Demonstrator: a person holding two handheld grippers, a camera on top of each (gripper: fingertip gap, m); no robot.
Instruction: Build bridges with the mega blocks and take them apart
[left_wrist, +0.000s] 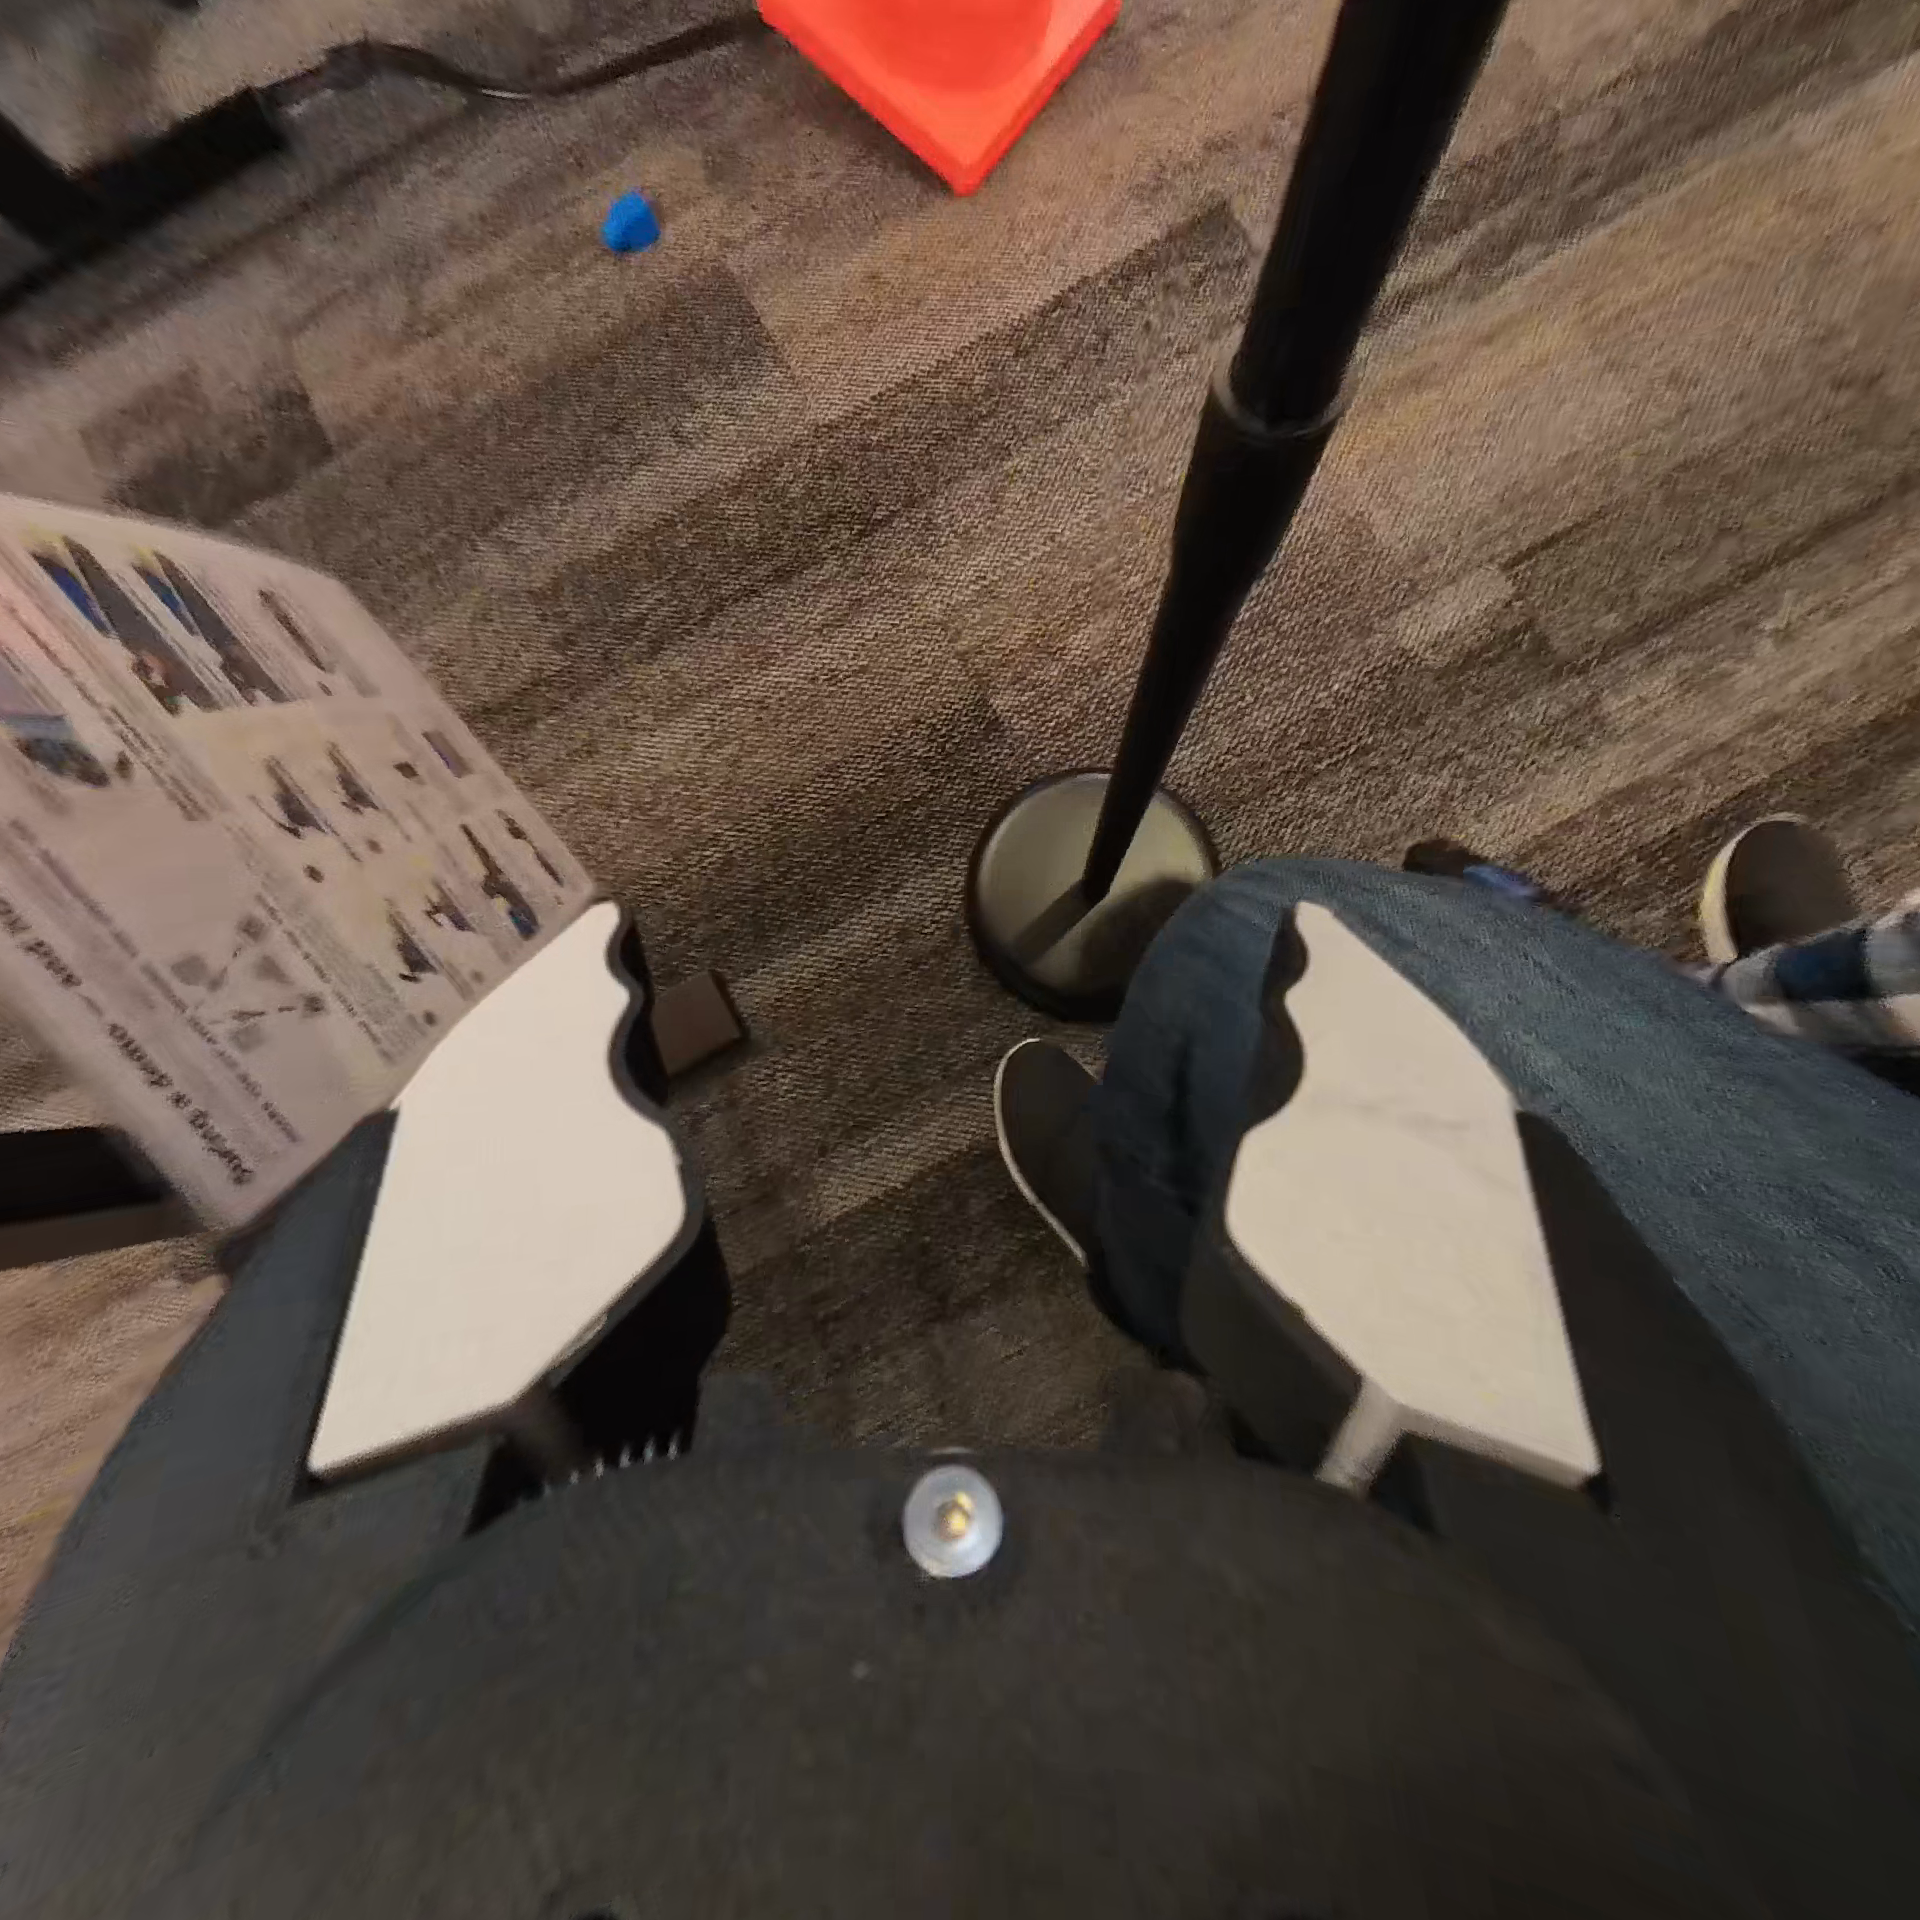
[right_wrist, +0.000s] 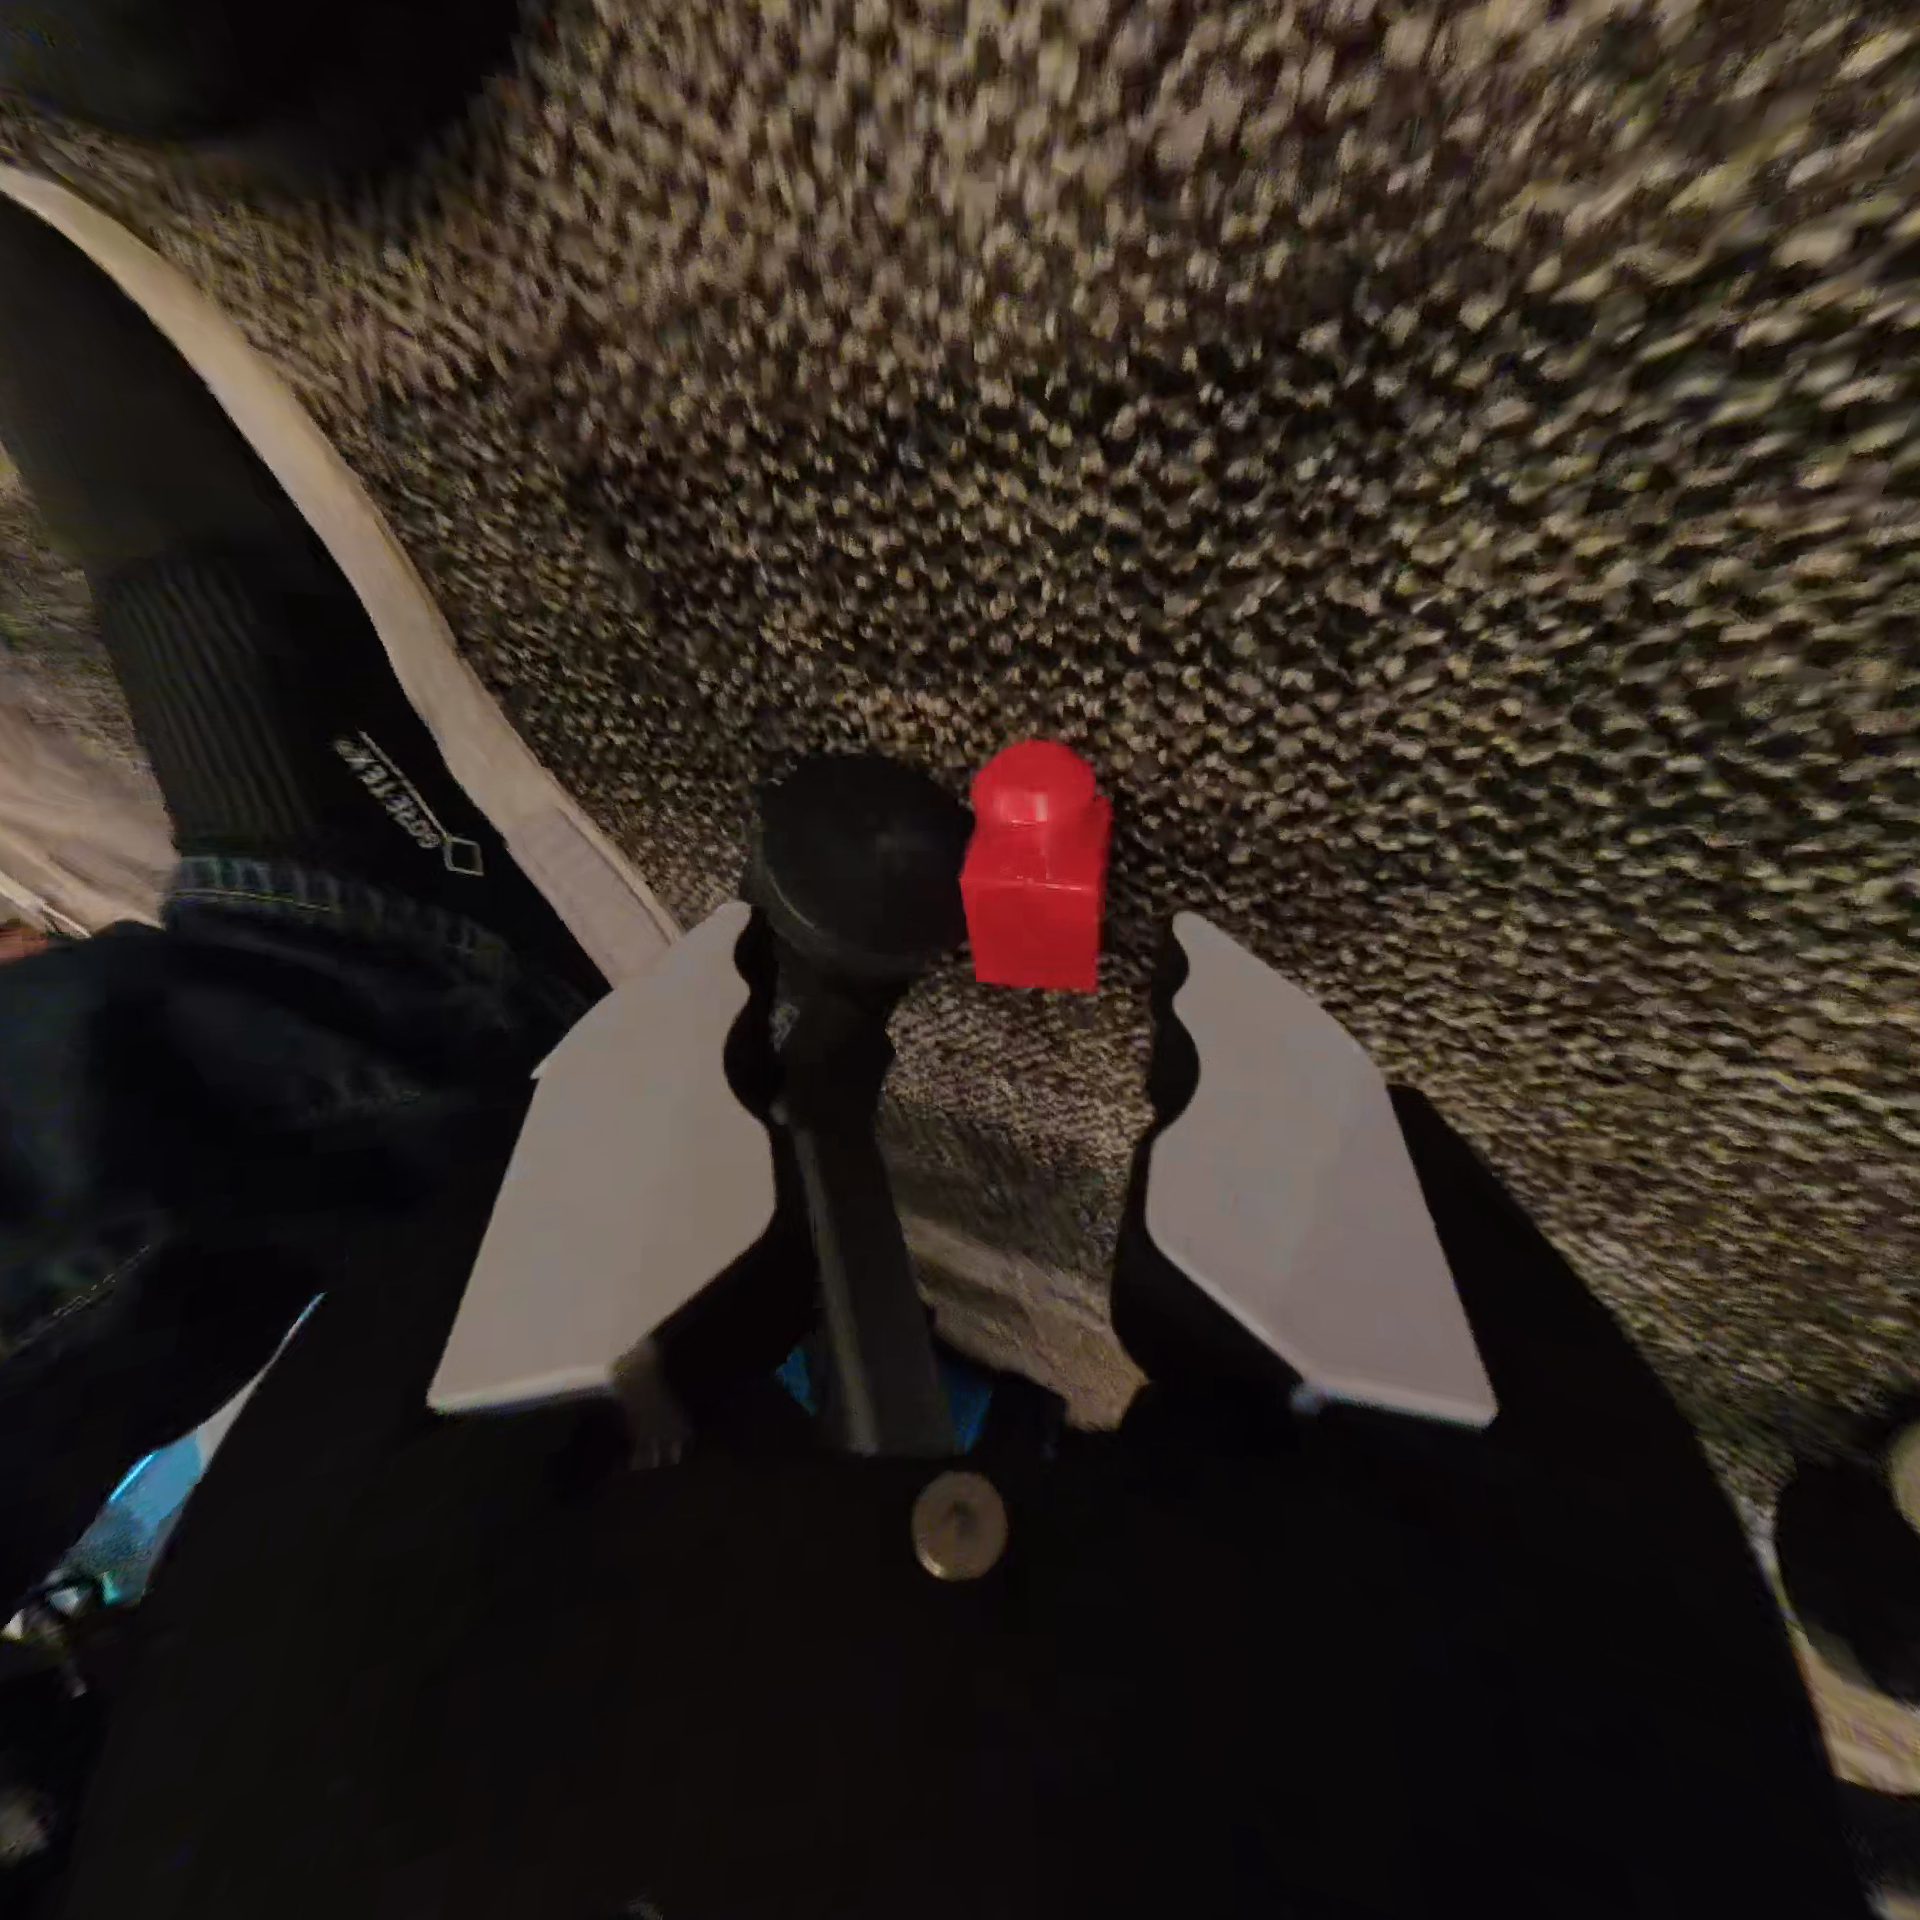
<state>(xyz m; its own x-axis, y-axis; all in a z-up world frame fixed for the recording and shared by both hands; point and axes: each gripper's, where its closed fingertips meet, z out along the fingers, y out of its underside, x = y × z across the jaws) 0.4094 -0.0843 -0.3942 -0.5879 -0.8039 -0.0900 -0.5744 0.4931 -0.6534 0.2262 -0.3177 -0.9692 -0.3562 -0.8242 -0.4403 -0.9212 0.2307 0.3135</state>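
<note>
The left gripper (left_wrist: 956, 977) hangs over the carpet (left_wrist: 831, 623), pointing down at it, with its jaws spread wide and nothing between its white fingers (left_wrist: 520, 1143). Beyond the right finger lie a jeans-clad leg (left_wrist: 1558, 1091) and a dark shoe (left_wrist: 1049, 1132). A black pole (left_wrist: 1247, 520) rises from a round base (left_wrist: 1039, 883) just ahead. A printed sheet (left_wrist: 208, 810) lies to the left, a small blue block (left_wrist: 630, 221) farther off, and an orange cone (left_wrist: 935, 73) stands at the top edge.

The right gripper (right_wrist: 961, 935) is lowered close to the carpet (right_wrist: 1351, 520), jaws released. A red block (right_wrist: 1034, 894) stands upright on the carpet just past the fingertips, apart from both. A black knobbed rod (right_wrist: 852, 862) touches the block's left side and crowds the left finger (right_wrist: 623, 1164). A dark shoe with a pale sole (right_wrist: 312, 520) lies to the left.
</note>
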